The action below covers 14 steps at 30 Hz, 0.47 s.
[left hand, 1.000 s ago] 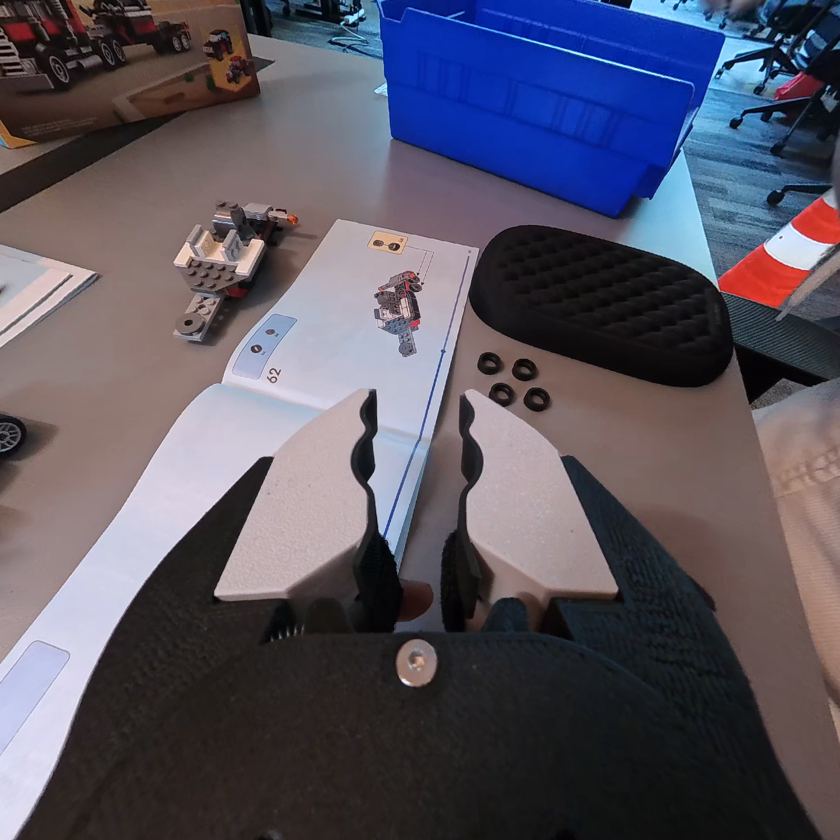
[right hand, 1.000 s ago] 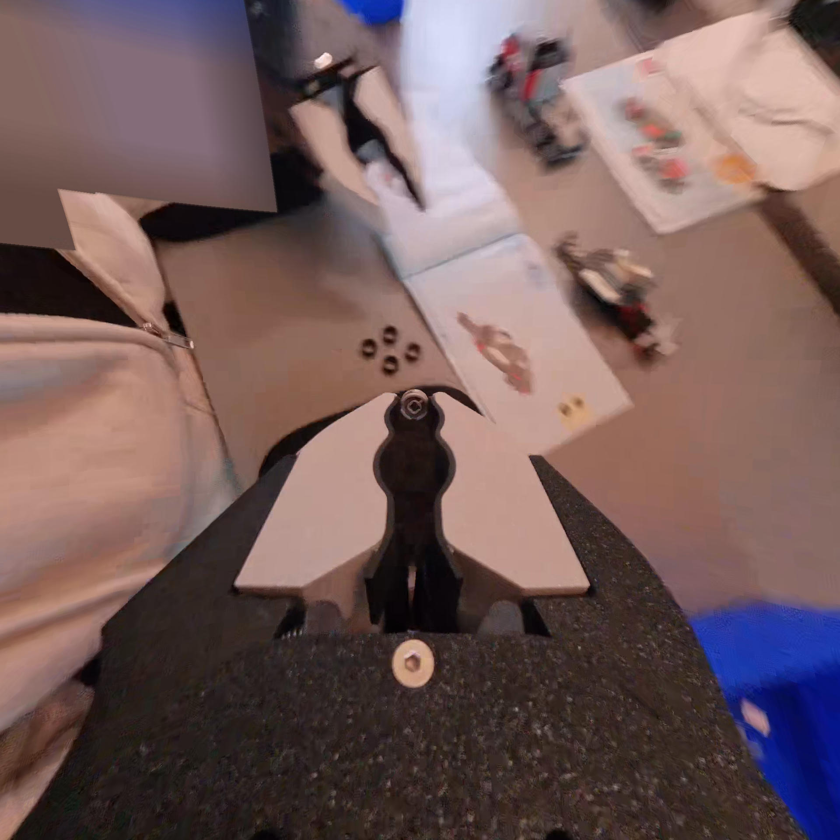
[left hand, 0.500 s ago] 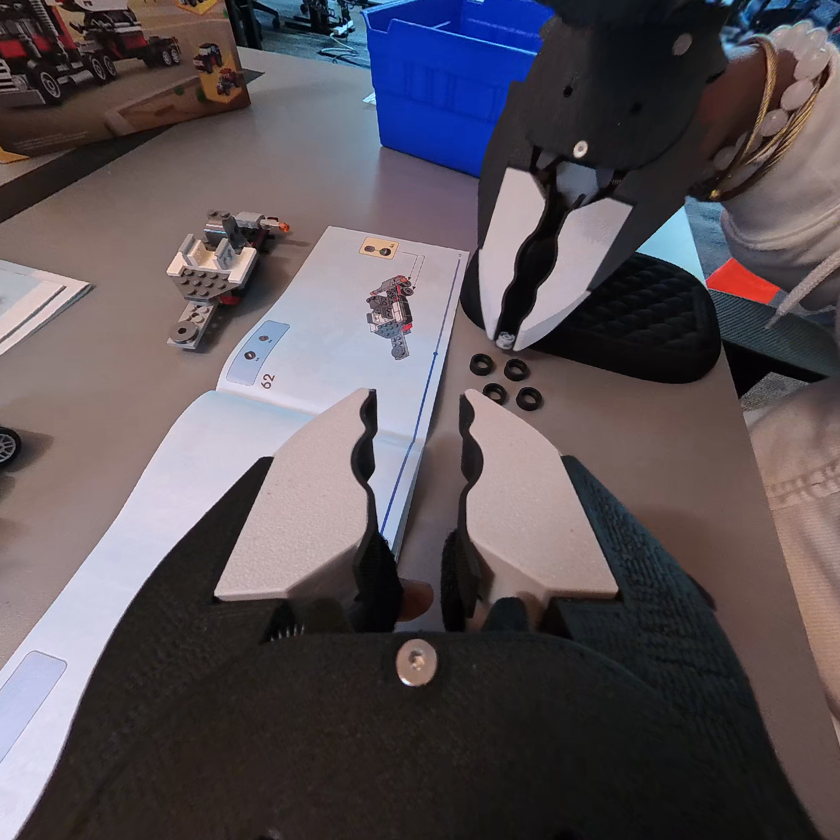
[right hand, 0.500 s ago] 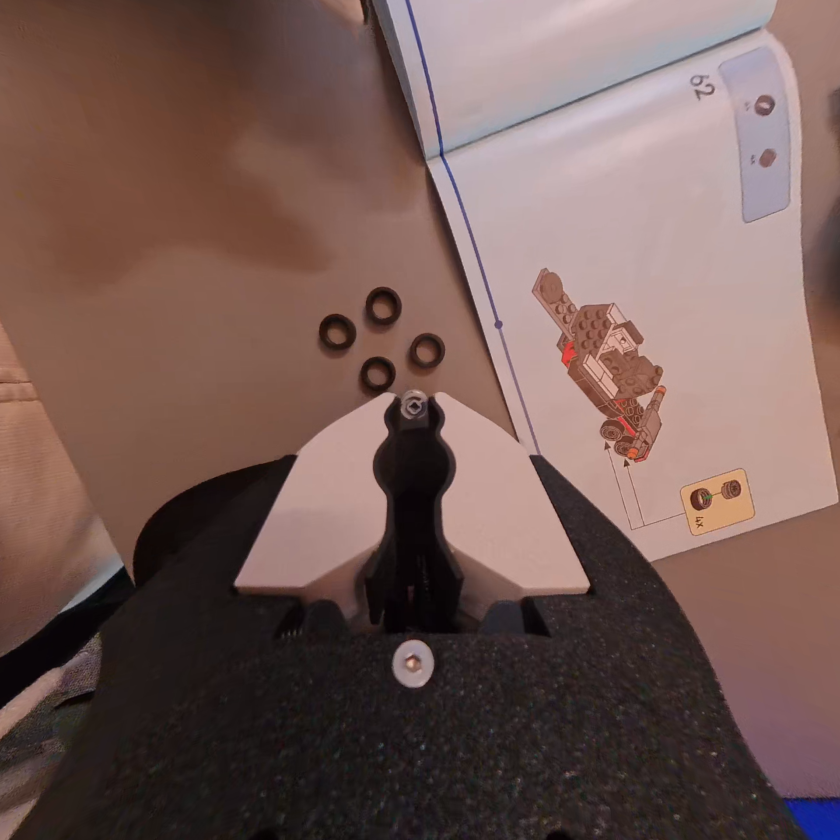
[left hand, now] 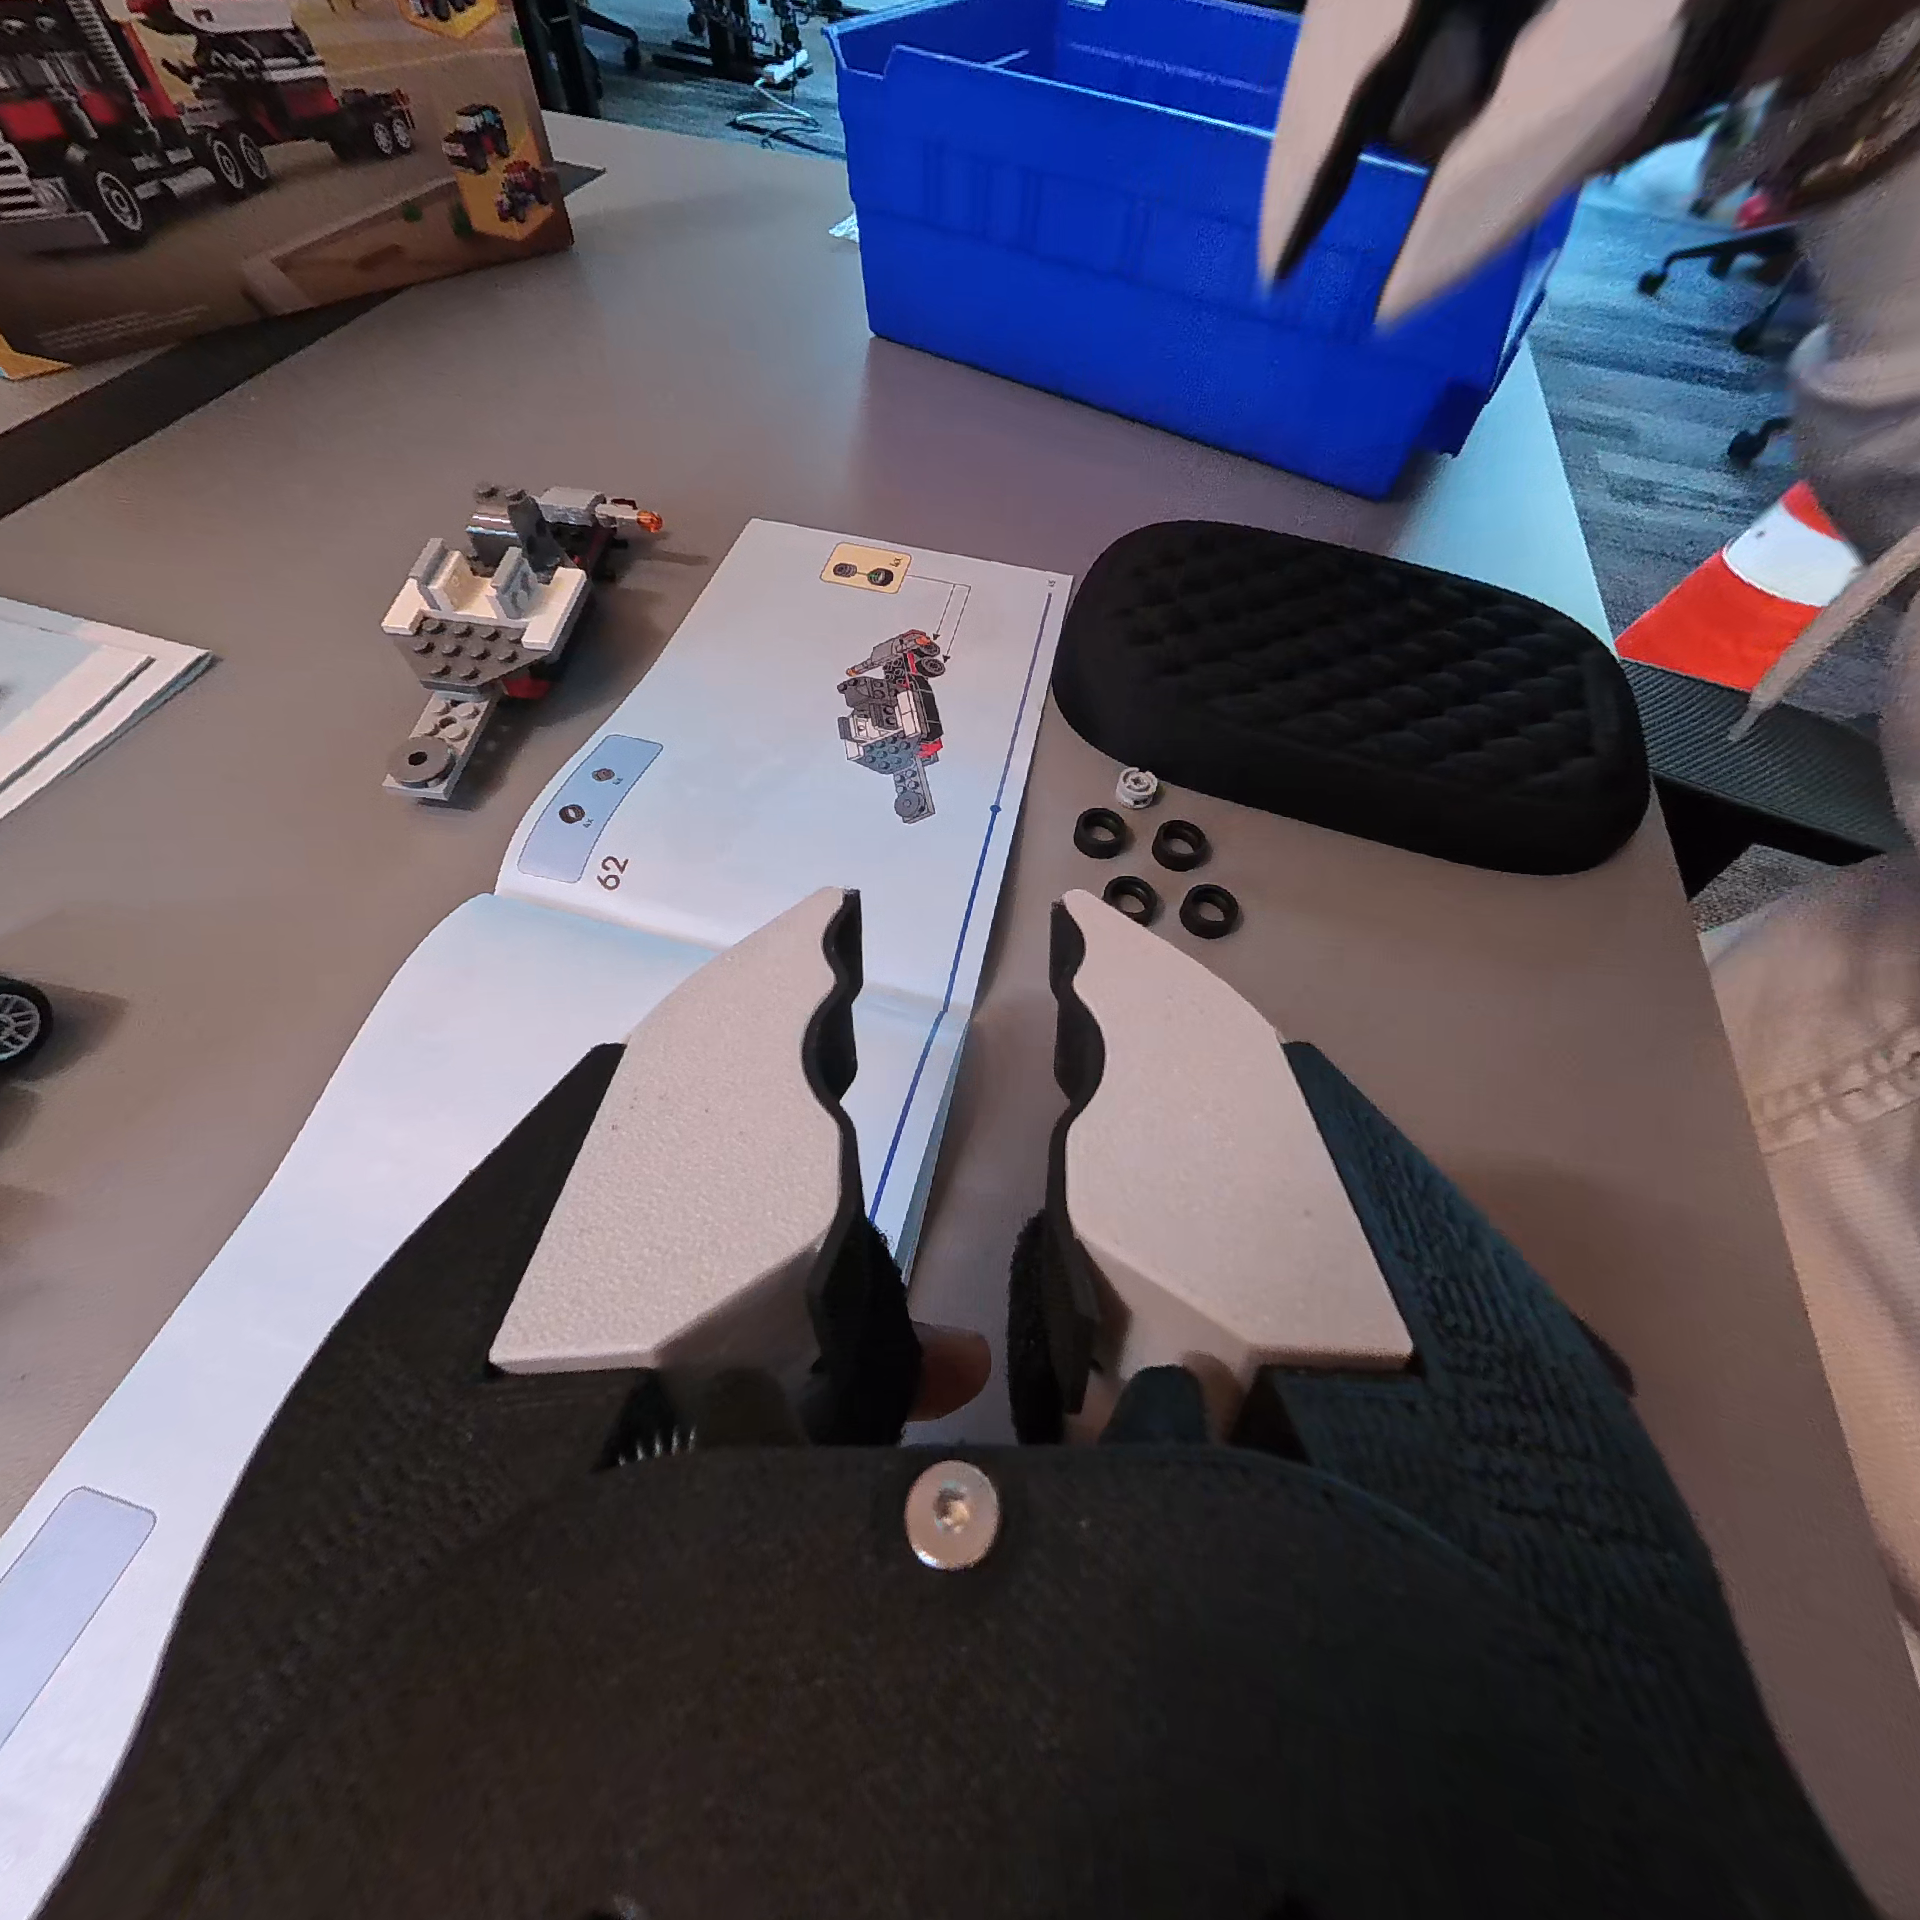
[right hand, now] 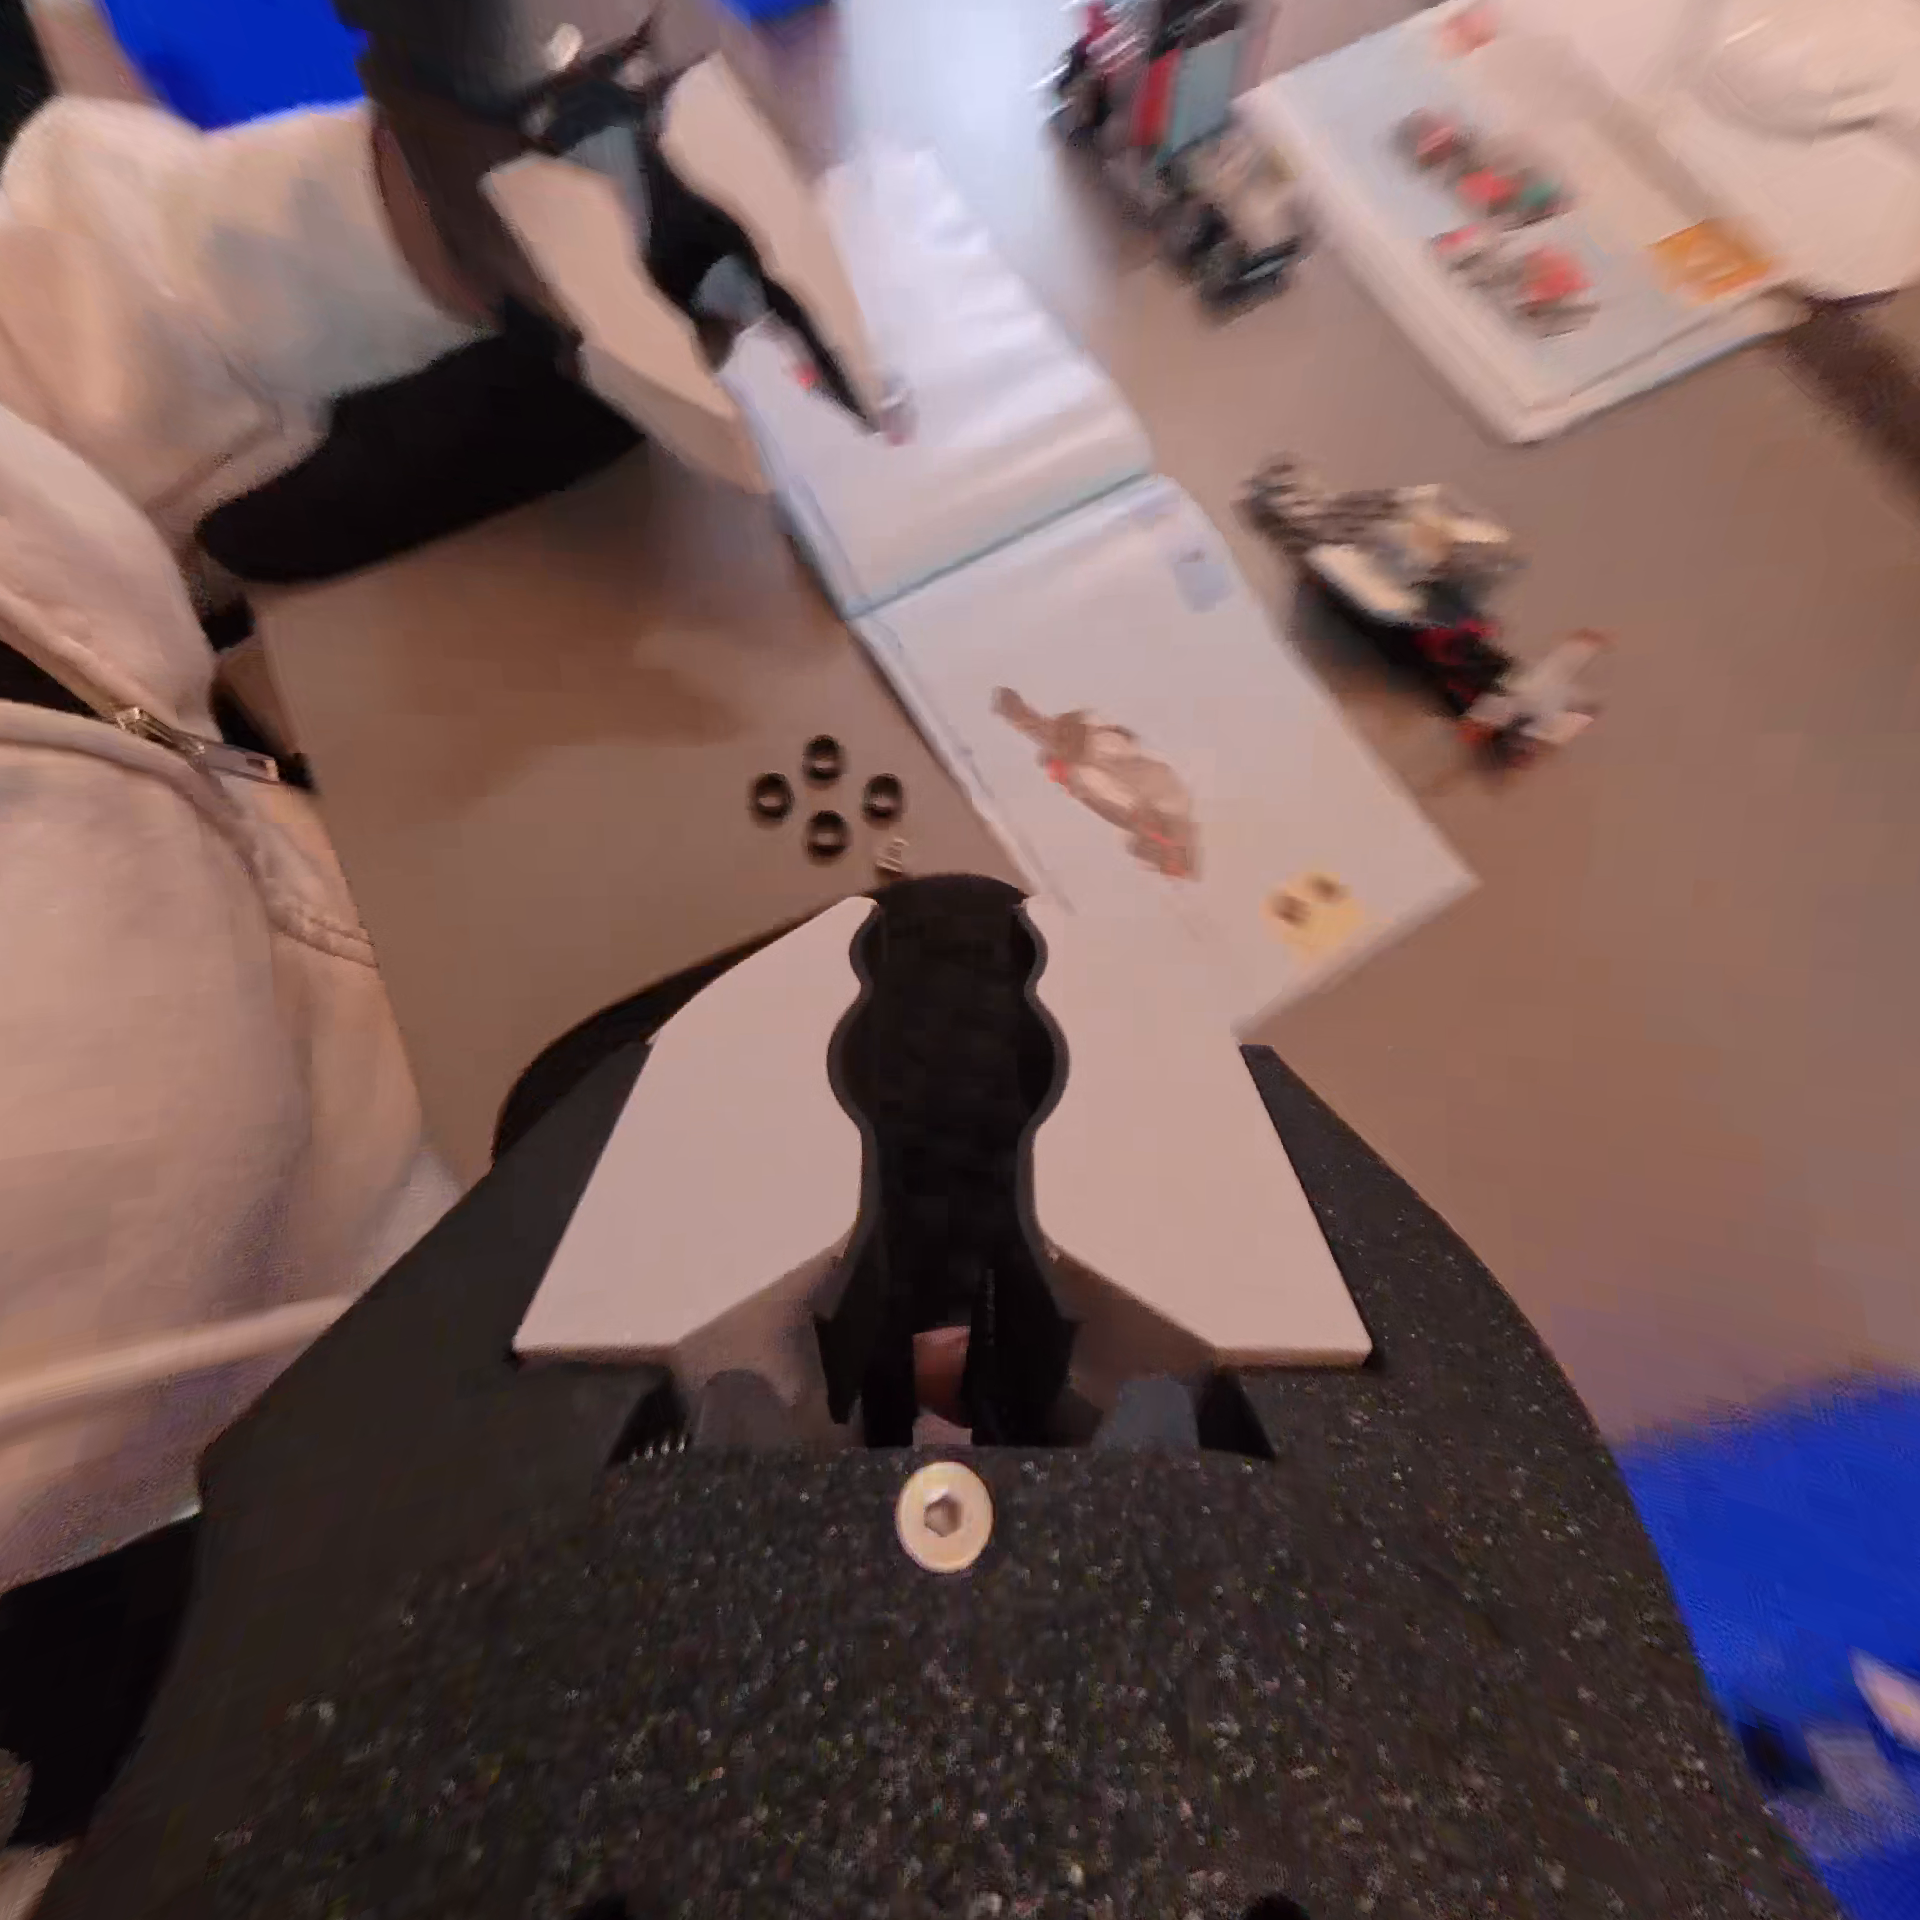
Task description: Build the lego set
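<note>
My left gripper [left hand: 956, 912] is open and empty, low over the right edge of the open instruction booklet [left hand: 790, 748]. Several black tyres [left hand: 1153, 873] lie just ahead of it, with a small grey round piece [left hand: 1138, 787] beside them. The part-built grey and white model [left hand: 488, 623] sits left of the booklet. My right gripper [left hand: 1340, 281] is blurred, raised in front of the blue bin [left hand: 1091, 239], jaws a little apart. In the right wrist view my right gripper [right hand: 948, 896] is open and empty above the tyres [right hand: 826, 800] and the grey piece [right hand: 890, 857].
A black quilted pad [left hand: 1351, 696] lies right of the booklet. The set's box [left hand: 208, 156] stands at the far left, a second booklet [left hand: 73, 686] and a loose wheel [left hand: 16, 1023] at the left edge. The table edge and a person's pale sleeve [left hand: 1829, 1143] are at the right.
My right gripper set the small grey round piece down beside the tyres, opened, and lifted away toward the blue bin. My left gripper has not moved.
</note>
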Motion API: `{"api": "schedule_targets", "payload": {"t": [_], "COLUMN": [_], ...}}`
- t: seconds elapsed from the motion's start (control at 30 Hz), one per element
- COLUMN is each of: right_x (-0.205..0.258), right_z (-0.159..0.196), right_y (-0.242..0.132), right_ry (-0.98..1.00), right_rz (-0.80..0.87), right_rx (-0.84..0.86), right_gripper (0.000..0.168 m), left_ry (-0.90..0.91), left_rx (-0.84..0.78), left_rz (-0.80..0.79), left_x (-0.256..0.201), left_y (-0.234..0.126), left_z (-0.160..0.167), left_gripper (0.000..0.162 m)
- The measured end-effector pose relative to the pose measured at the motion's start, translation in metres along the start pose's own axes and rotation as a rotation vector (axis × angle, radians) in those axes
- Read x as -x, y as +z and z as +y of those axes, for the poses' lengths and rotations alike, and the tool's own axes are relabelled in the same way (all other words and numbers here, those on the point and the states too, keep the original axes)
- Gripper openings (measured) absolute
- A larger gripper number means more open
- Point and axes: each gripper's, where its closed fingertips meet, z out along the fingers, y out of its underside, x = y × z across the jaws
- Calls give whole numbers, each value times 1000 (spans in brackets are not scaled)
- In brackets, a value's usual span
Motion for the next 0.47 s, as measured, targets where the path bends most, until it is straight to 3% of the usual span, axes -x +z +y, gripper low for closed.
{"api": "schedule_targets", "payload": {"t": [0.03,0.13,0.2,0.27,0.33,0.47], "right_x": [-17,-77,-97,-97,-90,-81], "right_z": [3,64,131,178,203,220], "right_y": [-28,-107,-136,-137,-125,-104], "right_ry": [33,209,383,453,443,349], "right_rz": [104,467,554,500,407,308], "right_rx": [-31,77,258,372,441,514], "right_gripper": [22,21,22,22,22,20], "left_ry": [0,3,0,-3,-5,-16], "left_rx": [-3,-13,-10,-4,-3,-21], "left_rz": [-3,-6,-3,-2,-2,-10], "left_x": [0,0,0,1,1,3], "left_y": [0,-1,-1,0,0,-2], "left_z": [0,-2,-1,-1,-1,-3], "left_gripper": [34,34,34,34,35,34]}}
